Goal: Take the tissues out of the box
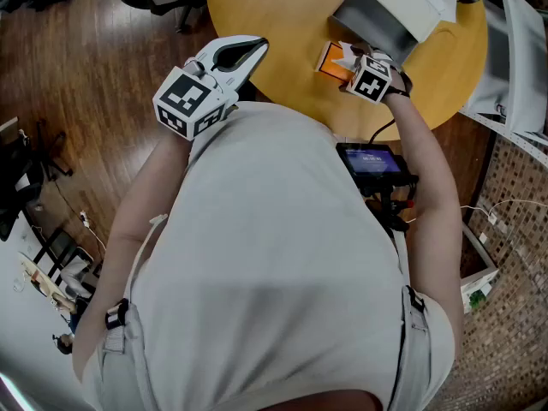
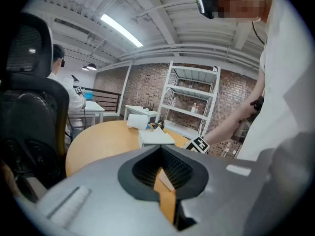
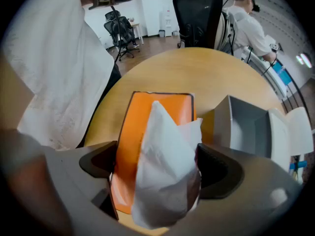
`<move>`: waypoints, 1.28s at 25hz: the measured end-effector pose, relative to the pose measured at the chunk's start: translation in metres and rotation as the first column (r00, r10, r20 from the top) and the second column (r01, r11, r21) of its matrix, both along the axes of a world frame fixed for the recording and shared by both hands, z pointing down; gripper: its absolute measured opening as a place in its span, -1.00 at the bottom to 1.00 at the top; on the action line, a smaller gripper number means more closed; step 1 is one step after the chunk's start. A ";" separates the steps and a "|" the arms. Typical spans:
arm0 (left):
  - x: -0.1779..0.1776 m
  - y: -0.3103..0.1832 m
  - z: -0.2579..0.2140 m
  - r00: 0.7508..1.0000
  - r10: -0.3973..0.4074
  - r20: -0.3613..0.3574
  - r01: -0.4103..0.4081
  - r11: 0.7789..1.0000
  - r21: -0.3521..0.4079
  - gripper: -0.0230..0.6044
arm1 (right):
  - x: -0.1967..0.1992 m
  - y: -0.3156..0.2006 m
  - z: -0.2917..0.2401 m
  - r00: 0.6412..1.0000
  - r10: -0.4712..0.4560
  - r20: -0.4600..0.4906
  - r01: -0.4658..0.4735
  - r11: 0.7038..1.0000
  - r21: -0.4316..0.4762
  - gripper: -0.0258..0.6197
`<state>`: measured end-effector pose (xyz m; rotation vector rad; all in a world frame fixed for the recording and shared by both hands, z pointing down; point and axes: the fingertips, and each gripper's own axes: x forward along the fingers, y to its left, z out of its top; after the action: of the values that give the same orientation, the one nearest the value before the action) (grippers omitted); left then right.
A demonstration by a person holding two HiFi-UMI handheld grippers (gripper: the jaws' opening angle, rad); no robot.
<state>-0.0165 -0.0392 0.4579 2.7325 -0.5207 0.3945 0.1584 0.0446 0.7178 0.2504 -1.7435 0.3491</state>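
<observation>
An orange tissue box point(image 1: 330, 61) lies on the round wooden table point(image 1: 274, 15) with a white tissue point(image 1: 347, 56) sticking up from it. My right gripper point(image 1: 364, 65) is right above it. In the right gripper view the tissue point(image 3: 165, 161) rises from the orange box point(image 3: 147, 122) between the wide-open jaws of my right gripper point(image 3: 157, 167); the right pad point(image 3: 216, 171) brushes the tissue's edge, the left pad stands apart. My left gripper point(image 1: 248, 48) hangs over the table's near edge, jaws together and empty. Through my left gripper point(image 2: 160, 149) a sliver of the orange box point(image 2: 165, 191) shows.
A grey and white open carton point(image 1: 385, 15) stands just beyond the tissue box, and shows as point(image 3: 246, 132) to its right. A metal shelf point(image 1: 514, 50) is right of the table. An office chair point(image 3: 197, 14) and a seated person point(image 3: 246, 26) are behind the table.
</observation>
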 end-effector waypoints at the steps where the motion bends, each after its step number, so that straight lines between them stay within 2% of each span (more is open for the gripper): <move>1: -0.002 0.001 -0.001 1.000 -0.004 0.001 0.004 1.000 0.000 -0.93 | -0.002 0.005 0.001 1.000 0.008 0.000 -0.008 1.000 -0.023 0.60; 4: -0.009 0.003 -0.002 1.000 -0.020 -0.004 0.020 1.000 -0.005 -0.93 | -0.005 0.014 0.001 1.000 0.023 -0.006 -0.023 0.998 -0.057 0.43; 7: -0.014 -0.002 0.002 0.999 -0.035 -0.013 0.035 0.999 -0.022 -0.93 | -0.005 0.011 -0.005 1.000 0.028 -0.003 -0.028 0.999 -0.036 0.22; 10: -0.010 -0.007 0.006 0.999 -0.029 -0.029 0.028 0.999 -0.035 -0.93 | -0.007 0.002 -0.023 0.997 0.070 0.041 -0.070 0.997 0.010 0.15; 13: -0.005 -0.015 0.009 0.999 -0.015 -0.047 0.013 0.999 -0.045 -0.93 | -0.006 -0.025 -0.062 0.986 0.135 0.097 -0.144 0.985 0.094 0.15; 15: -0.002 -0.016 0.008 0.999 -0.007 -0.052 0.004 0.999 -0.043 -0.93 | 0.008 -0.047 -0.090 0.976 0.186 0.110 -0.202 0.967 0.158 0.15; 17: -0.001 -0.014 0.006 0.999 -0.003 -0.055 0.001 0.999 -0.036 -0.93 | 0.034 -0.069 -0.105 0.965 0.244 0.092 -0.258 0.946 0.197 0.15; 20: -0.003 -0.009 0.003 0.999 -0.004 -0.046 0.002 0.999 -0.033 -0.93 | 0.076 -0.096 -0.099 0.951 0.311 0.008 -0.304 0.924 0.231 0.16; 23: -0.011 -0.003 0.001 1.000 -0.020 -0.024 0.019 0.999 -0.031 -0.93 | 0.098 -0.108 -0.076 0.954 0.290 -0.073 -0.270 0.940 0.211 0.17; 27: -0.029 0.005 -0.006 0.997 -0.076 -0.001 0.076 0.997 -0.026 -0.93 | 0.087 -0.104 -0.045 0.972 0.225 -0.074 -0.216 0.970 0.112 0.21; 32: -0.040 0.009 -0.005 0.994 -0.107 0.005 0.107 0.993 -0.038 -0.93 | 0.088 -0.113 -0.031 0.965 0.256 -0.054 -0.245 0.958 0.150 0.29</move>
<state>-0.0568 -0.0306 0.4528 2.6537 -0.6508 0.3779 0.2461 -0.0688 0.6863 0.5845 -1.6693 0.3943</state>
